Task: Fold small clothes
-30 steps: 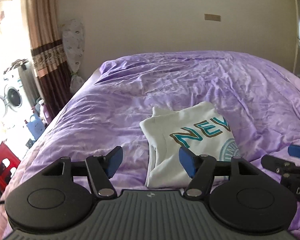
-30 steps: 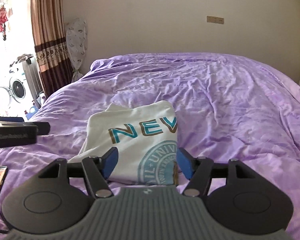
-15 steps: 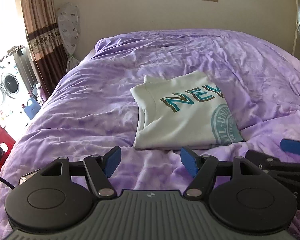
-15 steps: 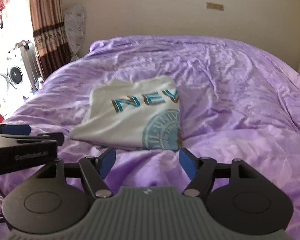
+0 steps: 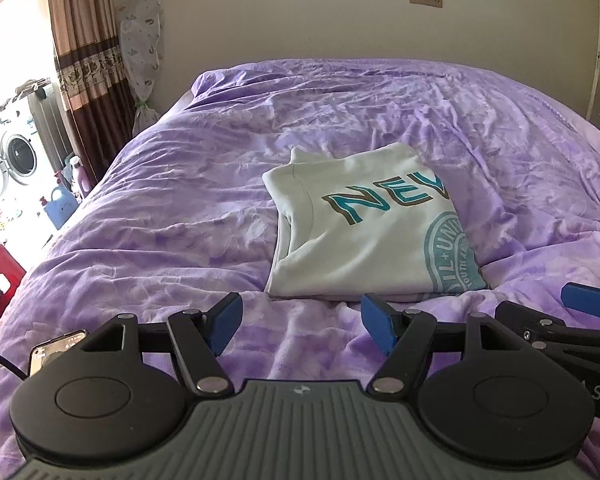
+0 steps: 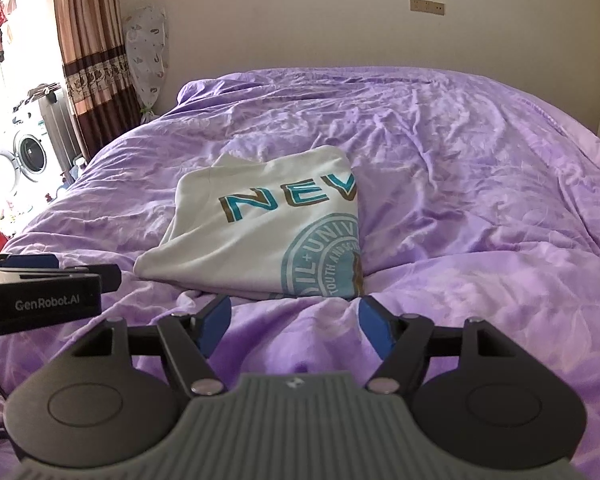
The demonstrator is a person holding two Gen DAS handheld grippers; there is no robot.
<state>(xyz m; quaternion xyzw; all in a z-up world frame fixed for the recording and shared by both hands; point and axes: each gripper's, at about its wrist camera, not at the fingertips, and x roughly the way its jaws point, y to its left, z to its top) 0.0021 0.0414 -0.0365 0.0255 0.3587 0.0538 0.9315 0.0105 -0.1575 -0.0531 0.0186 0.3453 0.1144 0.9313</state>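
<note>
Shirt [image 5: 364, 236] sits folded flat on the purple bed [image 5: 172, 216], straight ahead of both sets of jaws and just beyond their blue tips. I can read the teal letters "NEV" across its top face, with part of a round teal seal running off its right edge. From the left wrist view, the near hem of the shirt lies just past my left gripper [image 5: 301, 324], slightly right of centre between the blue pads [image 5: 225, 322]. Left jaws are spread wide, released, nothing between them but wrinkled bedcover. Over on the right wrist view, my right gripper [image 6: 294, 326] is the same story: jaws parted, released, grasping nothing, and the shirt's near edge lies just past the pads, a touch to their left. The two grippers are side by side; I catch the right one poking in at the right edge of the left view, and the left one, lettered "GenRobot.AI", at the left edge of the right view. Neither touches the shirt. A phone [image 5: 56, 346] lies on the bedcover just left of my left jaws, with a dark cable beside it. Far off to the left of the jaws, past the bed, I see a brown curtain [image 5: 88, 60] and a washing machine [image 5: 14, 156].
</note>
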